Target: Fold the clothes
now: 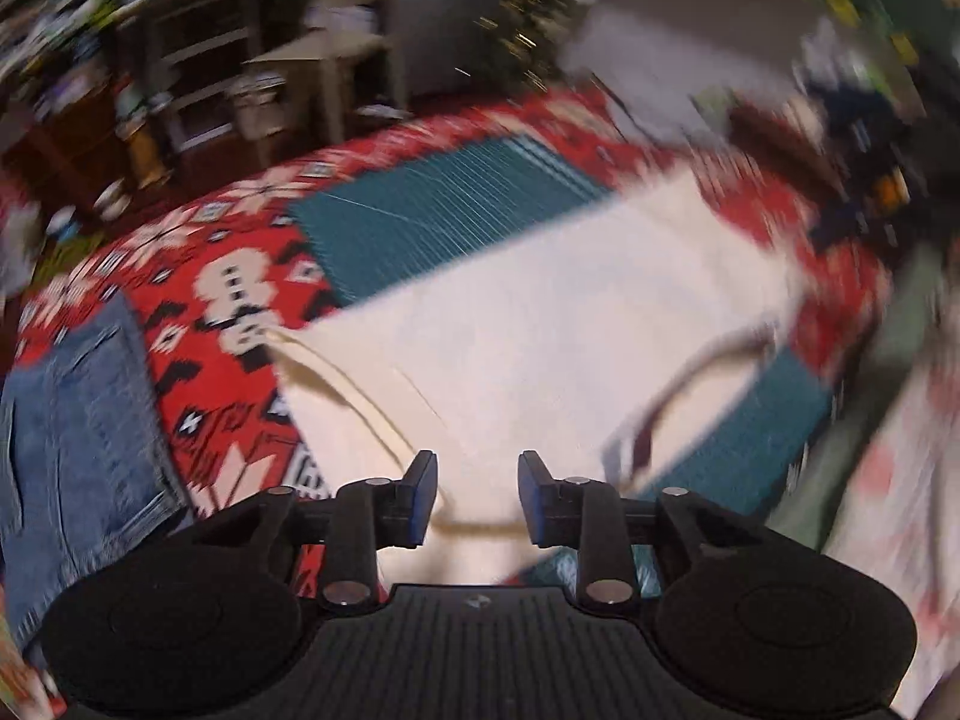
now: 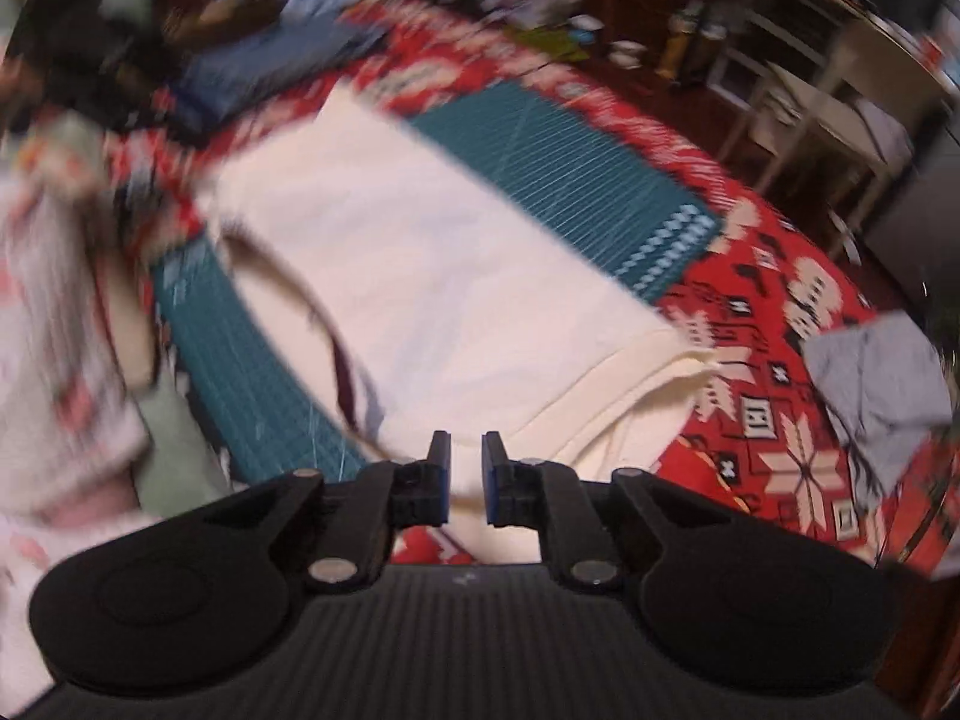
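Garment: cream folded cotton shirt [image 1: 540, 324] on teal ribbed mat [image 1: 432, 210], red patterned cloth [image 1: 198, 276] beneath
Left hand-held gripper [image 1: 477, 495]: released, jaws apart over shirt's near edge
Right hand-held gripper [image 2: 467, 477]: released, narrow gap

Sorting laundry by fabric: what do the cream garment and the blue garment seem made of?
The cream folded garment looks like soft, matte cotton knit: it drapes limply, with a stitched hem, though blur leaves this open. The blue garment beside it looks like denim: faded weave, seams with topstitching and a sewn pocket.
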`<action>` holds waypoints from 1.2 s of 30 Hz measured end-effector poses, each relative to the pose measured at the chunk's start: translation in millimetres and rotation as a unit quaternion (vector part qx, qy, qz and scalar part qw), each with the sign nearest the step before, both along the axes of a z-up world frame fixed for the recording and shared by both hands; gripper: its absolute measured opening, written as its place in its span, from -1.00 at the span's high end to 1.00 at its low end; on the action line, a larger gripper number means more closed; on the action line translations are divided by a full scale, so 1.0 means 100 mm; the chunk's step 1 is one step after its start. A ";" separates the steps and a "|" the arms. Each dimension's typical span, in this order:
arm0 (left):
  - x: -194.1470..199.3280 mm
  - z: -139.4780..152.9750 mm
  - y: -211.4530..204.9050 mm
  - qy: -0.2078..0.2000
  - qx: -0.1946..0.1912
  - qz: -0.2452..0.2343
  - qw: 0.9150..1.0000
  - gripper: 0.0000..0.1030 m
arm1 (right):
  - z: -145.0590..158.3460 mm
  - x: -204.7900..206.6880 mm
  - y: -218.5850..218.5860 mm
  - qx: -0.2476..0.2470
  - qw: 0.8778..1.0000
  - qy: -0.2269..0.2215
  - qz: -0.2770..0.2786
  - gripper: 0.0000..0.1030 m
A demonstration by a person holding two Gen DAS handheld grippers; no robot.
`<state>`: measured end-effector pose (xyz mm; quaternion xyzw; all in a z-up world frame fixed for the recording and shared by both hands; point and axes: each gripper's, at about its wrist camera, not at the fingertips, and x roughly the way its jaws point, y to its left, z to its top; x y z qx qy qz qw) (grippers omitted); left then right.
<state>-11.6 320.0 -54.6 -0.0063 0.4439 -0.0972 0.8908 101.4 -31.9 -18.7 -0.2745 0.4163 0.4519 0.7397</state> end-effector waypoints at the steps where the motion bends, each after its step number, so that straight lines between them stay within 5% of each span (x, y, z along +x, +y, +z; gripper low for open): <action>1: 0.03 0.05 0.07 -0.003 -0.023 0.024 0.999 0.34 | 0.05 0.06 -0.04 0.015 1.000 0.005 -0.022 0.72; 5: 0.17 0.11 0.28 -0.018 -0.121 0.117 0.986 0.01 | 0.19 0.34 -0.20 0.093 0.986 0.018 -0.138 0.65; 9: 0.29 0.00 0.37 -0.037 -0.156 0.189 0.969 0.02 | 0.13 0.60 -0.39 0.178 0.947 0.045 -0.264 0.65; 13: 0.30 -0.17 0.58 -0.067 -0.218 0.279 0.933 -0.02 | -0.11 0.78 -0.54 0.247 0.897 0.075 -0.359 0.47; 17: 0.35 -0.41 0.74 -0.075 -0.240 0.347 0.904 -0.13 | -0.42 0.91 -0.69 0.289 0.853 0.096 -0.425 0.39; 22: 0.50 -0.68 0.88 -0.074 -0.298 0.369 0.877 -0.12 | -0.67 1.12 -0.84 0.309 0.825 0.127 -0.456 0.38; 28: 0.59 -0.82 0.94 -0.075 -0.337 0.368 0.863 -0.11 | -1.00 1.29 -1.01 0.361 0.765 0.200 -0.495 0.32; 30: 0.61 -0.86 0.96 -0.064 -0.342 0.372 0.860 -0.08 | -1.06 1.34 -1.00 0.370 0.757 0.207 -0.498 0.29; 36: 0.62 -0.87 1.00 -0.079 -0.368 0.366 0.851 -0.08 | -1.17 1.49 -0.85 0.351 0.759 0.212 -0.506 0.22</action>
